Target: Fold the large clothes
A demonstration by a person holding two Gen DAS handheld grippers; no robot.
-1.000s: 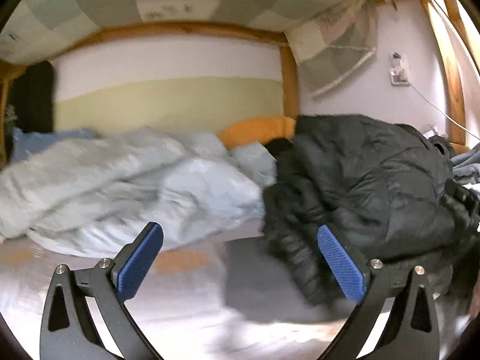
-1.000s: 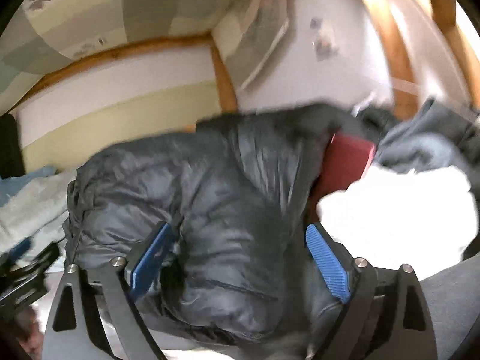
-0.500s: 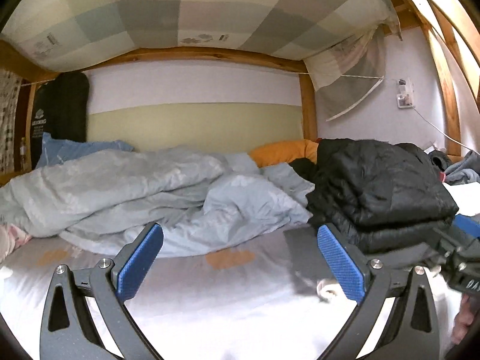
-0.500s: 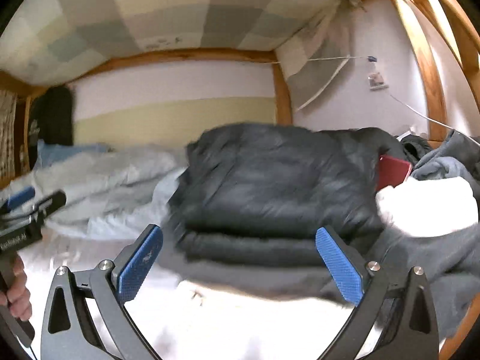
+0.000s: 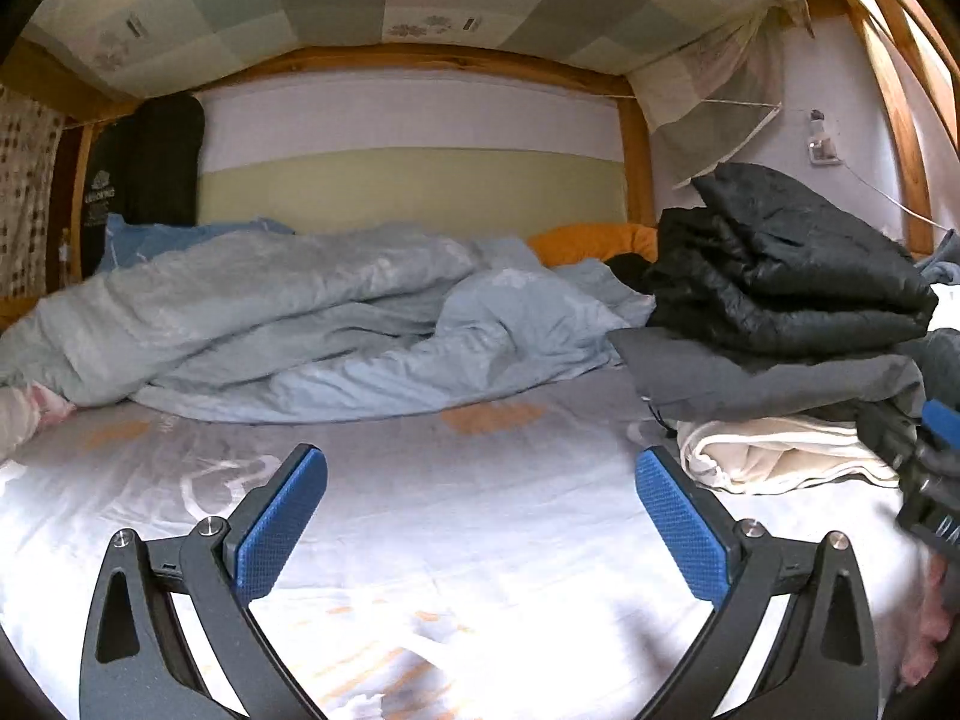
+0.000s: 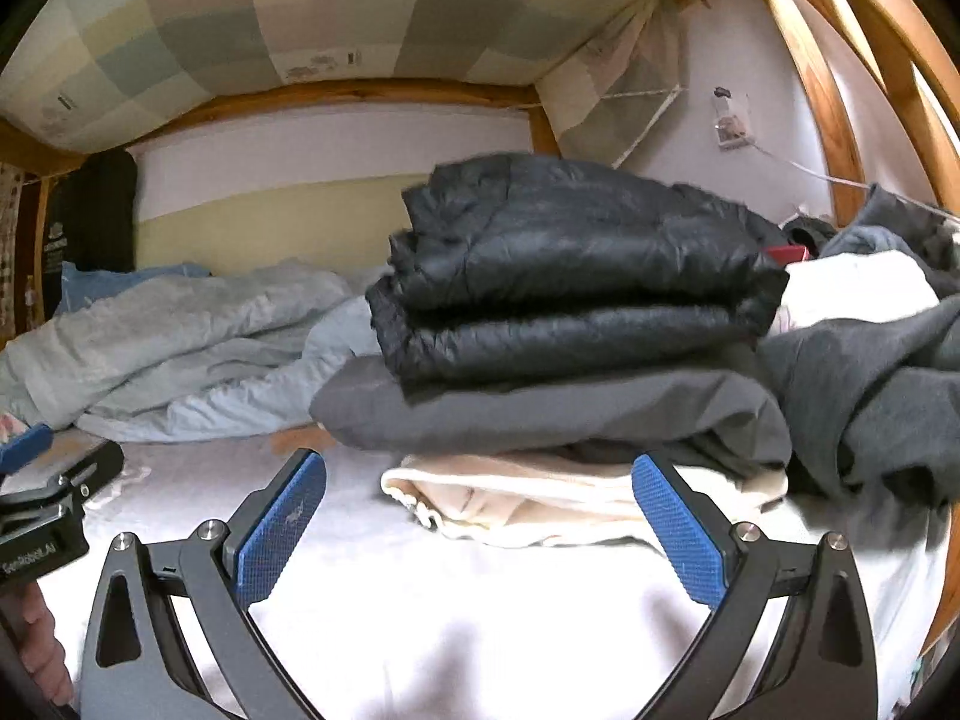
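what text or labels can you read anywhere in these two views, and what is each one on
"GenRobot.AI", or close to it, small and partly blurred: on the body of the left gripper, seen at the left edge of the right wrist view.
White logo and lettering on the black hanging garment: too small to read.
Letters on the right gripper body at the right edge of the left wrist view: cut off, unreadable.
Small printed tags on the checked fabric overhead: too small to read.
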